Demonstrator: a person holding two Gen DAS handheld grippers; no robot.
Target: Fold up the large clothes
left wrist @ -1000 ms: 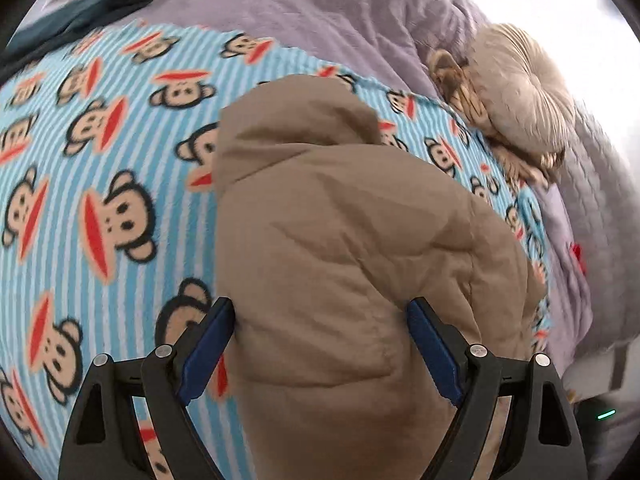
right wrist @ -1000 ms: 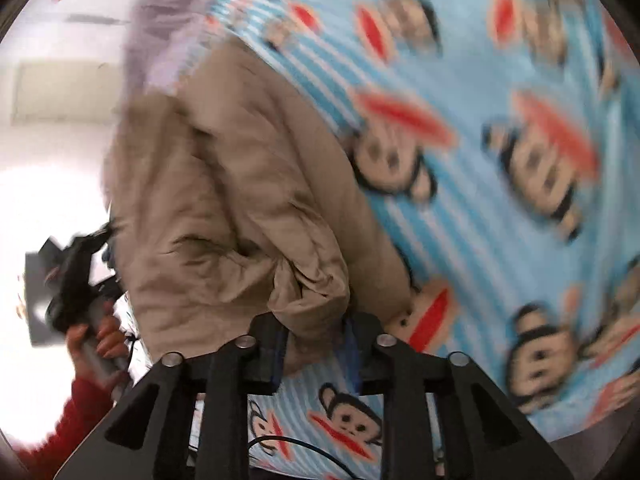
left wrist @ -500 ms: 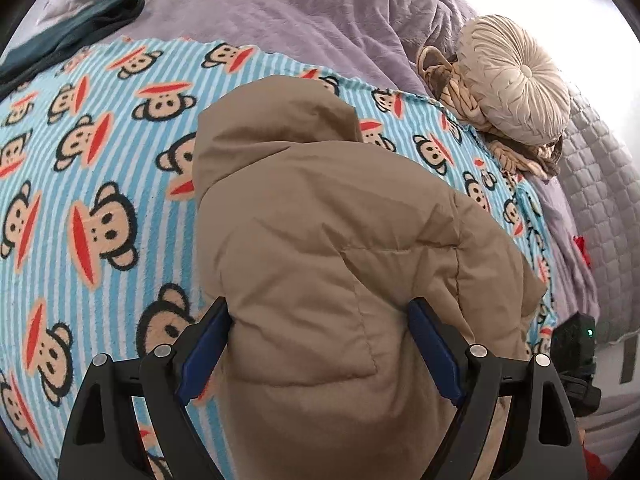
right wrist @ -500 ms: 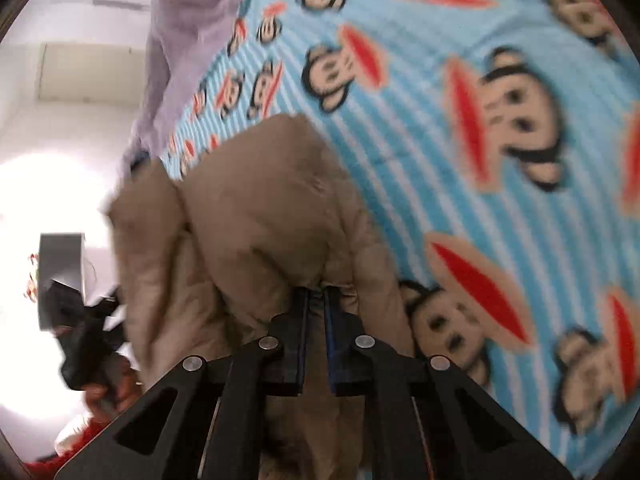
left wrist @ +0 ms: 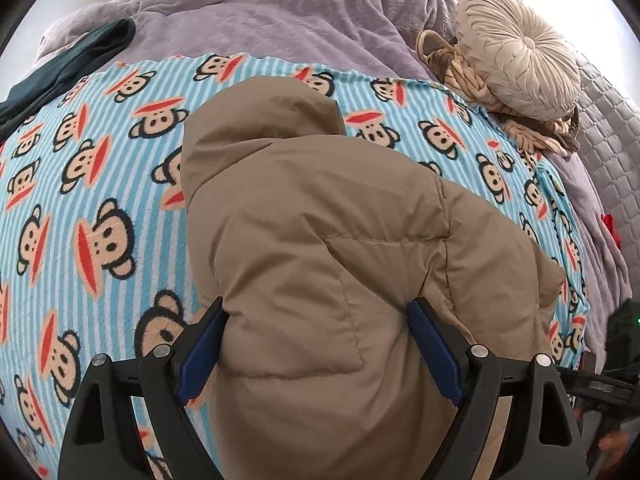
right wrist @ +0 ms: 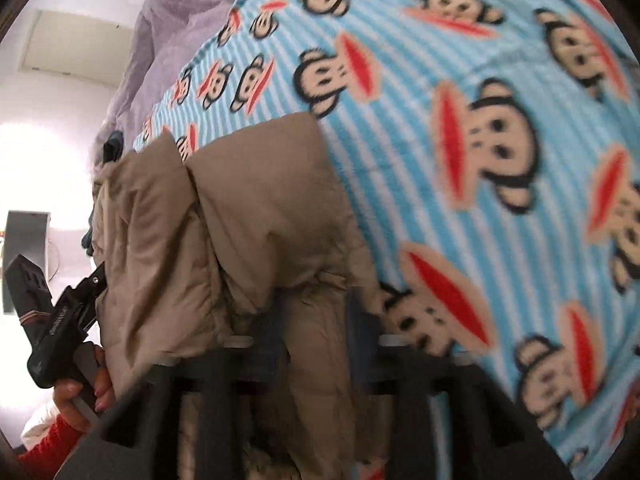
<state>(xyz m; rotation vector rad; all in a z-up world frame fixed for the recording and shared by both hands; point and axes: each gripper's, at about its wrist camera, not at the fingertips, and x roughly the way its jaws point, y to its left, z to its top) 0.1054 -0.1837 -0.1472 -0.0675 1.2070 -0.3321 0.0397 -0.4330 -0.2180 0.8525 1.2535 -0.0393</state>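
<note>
Jacket [left wrist: 320,264], tan and puffy, lies bunched on the monkey-print blanket [left wrist: 92,184] spread over the bed, and it fills the space ahead of both my pairs of fingers. My left fingers [left wrist: 316,356] stand wide apart with the jacket's padded bulk swelling up between the blue pads [left wrist: 200,354]; the left pad lies along the fabric's edge, the right one sits against its surface, and I cannot see either pressing in, so I read them as released. Beyond their tips the jacket's hood points away toward a purple quilt [left wrist: 288,12]. Off past my right-hand pad a round pleated cushion [left wrist: 516,52] rests on a woven basket [left wrist: 472,76]; off to the far left a dark green cloth [left wrist: 60,72] lies at the blanket's edge.

My right fingers [right wrist: 316,336] are blurred, and have just been opening; a fold of the jacket [right wrist: 256,240] hangs between them, loose rather than pinched. To their left I see my other hand [right wrist: 80,392] in a red sleeve [right wrist: 44,448], gripping its handle. To their right is only blanket [right wrist: 460,120].
</note>
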